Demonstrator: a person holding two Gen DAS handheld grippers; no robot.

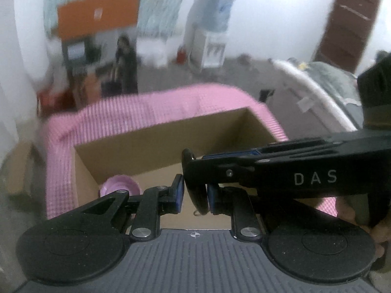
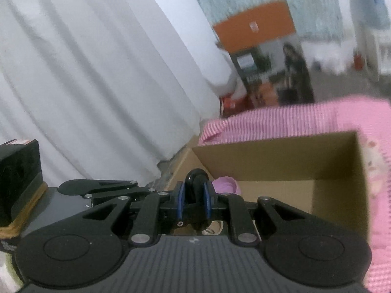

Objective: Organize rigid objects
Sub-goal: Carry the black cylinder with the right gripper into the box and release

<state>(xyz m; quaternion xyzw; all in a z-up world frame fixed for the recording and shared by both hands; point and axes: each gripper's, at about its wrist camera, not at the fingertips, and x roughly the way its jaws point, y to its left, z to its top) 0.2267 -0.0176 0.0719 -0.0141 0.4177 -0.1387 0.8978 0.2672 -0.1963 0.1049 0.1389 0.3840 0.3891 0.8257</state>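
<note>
Both grippers hold one black round object (image 1: 196, 190) (image 2: 196, 183) above an open cardboard box (image 1: 158, 131) (image 2: 281, 156). In the left wrist view, my left gripper (image 1: 195, 196) is shut on its lower part. My right gripper (image 1: 193, 161) reaches in from the right and clamps its upper edge. In the right wrist view, the right gripper (image 2: 194, 200) has its blue pads (image 2: 180, 200) pressed on both sides of the object, and the left gripper (image 2: 168, 193) comes in from the left. A small metal ring (image 2: 212, 230) hangs under the object. A pink bowl (image 1: 119, 185) (image 2: 224, 185) lies inside the box.
The box stands on a pink checked cloth (image 1: 146, 102) (image 2: 293, 119). White curtains (image 2: 97, 73) hang at the left. Behind are a person (image 1: 125, 61), a water dispenser (image 1: 210, 48), a brown door (image 1: 349, 22) and a grey blanket (image 1: 325, 78). The background is blurred.
</note>
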